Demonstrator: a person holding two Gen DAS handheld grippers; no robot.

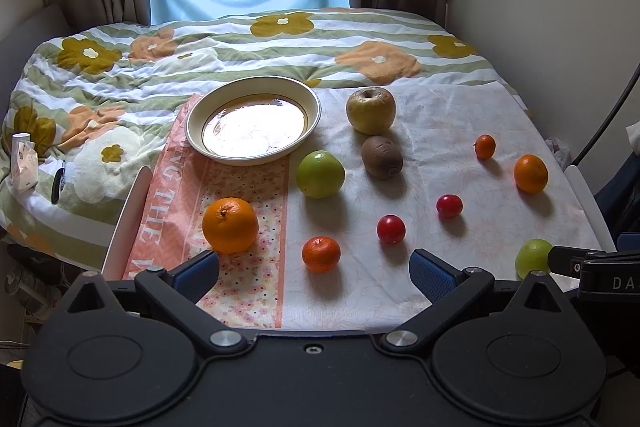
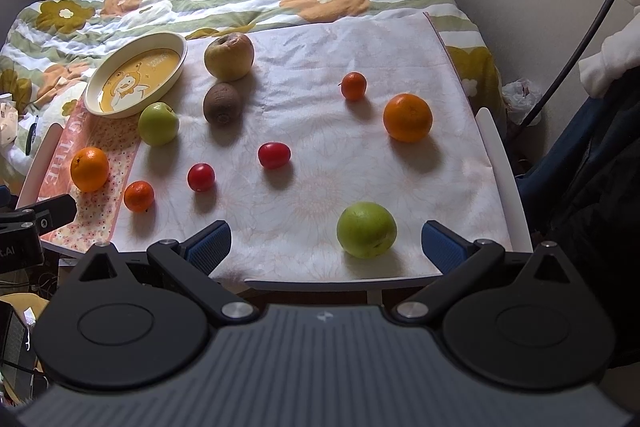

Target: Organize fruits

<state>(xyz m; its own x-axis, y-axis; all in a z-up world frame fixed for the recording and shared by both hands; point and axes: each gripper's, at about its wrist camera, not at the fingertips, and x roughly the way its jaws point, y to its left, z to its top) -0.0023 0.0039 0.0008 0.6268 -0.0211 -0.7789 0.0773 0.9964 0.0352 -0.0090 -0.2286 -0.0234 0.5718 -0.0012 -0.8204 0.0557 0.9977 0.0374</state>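
A small table covered by a pale floral cloth point(image 2: 320, 187) stands against a bed with a flower-patterned quilt point(image 1: 200, 59). The left gripper point(image 1: 314, 273) hangs over the table's near edge with its blue-padded jaws spread wide and nothing between them; the right gripper point(image 2: 326, 247) hangs likewise at the near edge, jaws wide apart and empty. An empty cream plate point(image 2: 176, 65) with a yellow cartoon centre sits at the far left corner. Just right of it stands a wrinkled yellow apple point(image 2: 229, 56), with a kiwi point(image 2: 222, 103) close in front of it. A green apple point(image 2: 158, 123) lies near the plate's front rim. A large orange point(image 2: 89, 169) rests at the left edge on the pink strip of cloth, and a mandarin point(image 2: 139, 195) lies just right of it. Two red tomatoes point(image 2: 201, 177) point(image 2: 274, 155) occupy the middle. Toward the right edge sit a second orange point(image 2: 407, 117) and, behind it, a tiny mandarin point(image 2: 354, 85). A second green apple point(image 2: 366, 229) lies at the near edge, between the right gripper's open fingers but touching neither.
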